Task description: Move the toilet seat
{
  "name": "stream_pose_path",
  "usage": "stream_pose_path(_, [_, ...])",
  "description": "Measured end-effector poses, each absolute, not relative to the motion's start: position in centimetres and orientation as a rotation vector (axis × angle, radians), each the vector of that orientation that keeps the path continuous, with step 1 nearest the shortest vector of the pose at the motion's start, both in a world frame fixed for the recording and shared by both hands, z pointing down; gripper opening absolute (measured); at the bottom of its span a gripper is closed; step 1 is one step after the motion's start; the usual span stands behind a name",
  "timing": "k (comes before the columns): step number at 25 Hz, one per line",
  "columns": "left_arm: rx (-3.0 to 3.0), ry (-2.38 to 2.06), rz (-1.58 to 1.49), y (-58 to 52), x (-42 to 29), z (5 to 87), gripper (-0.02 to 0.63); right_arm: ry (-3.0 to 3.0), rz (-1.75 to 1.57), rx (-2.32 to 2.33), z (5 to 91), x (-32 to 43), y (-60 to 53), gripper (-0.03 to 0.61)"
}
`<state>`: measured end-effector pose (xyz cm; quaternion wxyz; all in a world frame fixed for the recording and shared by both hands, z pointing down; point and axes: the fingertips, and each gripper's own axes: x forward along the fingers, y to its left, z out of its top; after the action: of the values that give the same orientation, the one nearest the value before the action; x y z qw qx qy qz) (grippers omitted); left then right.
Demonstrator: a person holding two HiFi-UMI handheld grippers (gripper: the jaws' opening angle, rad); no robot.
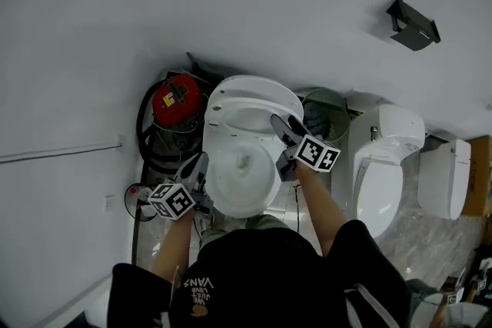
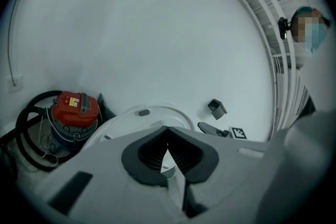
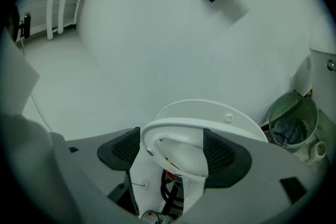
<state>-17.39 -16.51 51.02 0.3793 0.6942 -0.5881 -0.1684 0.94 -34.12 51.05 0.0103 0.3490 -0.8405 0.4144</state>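
Note:
A white toilet stands against the wall with its lid (image 1: 257, 84) raised. The seat ring (image 1: 231, 113) is lifted off the bowl (image 1: 242, 184) and stands tilted in front of the lid. My right gripper (image 1: 278, 123) is shut on the ring's right edge. In the right gripper view the seat (image 3: 173, 126) passes between both pads, with the lid (image 3: 220, 113) behind it. My left gripper (image 1: 201, 165) hangs by the bowl's left rim, shut and empty. In the left gripper view its tips (image 2: 167, 131) meet, with the lid (image 2: 147, 115) beyond them.
A red vacuum cleaner (image 1: 177, 100) with a black hose stands left of the toilet. A green mesh bin (image 1: 327, 115) sits on its right. Further right are a second toilet (image 1: 384, 165) and another white fixture (image 1: 446, 177). A black holder (image 1: 413, 23) hangs on the wall.

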Motion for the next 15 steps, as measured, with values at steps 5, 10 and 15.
stream_pose_path(5, [1.756, -1.522, -0.44, -16.1, -17.6, 50.9, 0.0, -2.63, 1.243, 1.059, 51.1, 0.4, -35.6, 0.362])
stream_pose_path(10, [1.742, -1.531, -0.436, -15.5, -17.6, 51.1, 0.0, -2.612, 1.18, 1.038, 52.0, 0.0, -36.6, 0.362])
stream_pose_path(15, [1.736, -1.531, -0.421, -15.3, -17.4, 51.1, 0.0, -2.595, 1.16, 1.031, 52.2, -0.2, -37.7, 0.365])
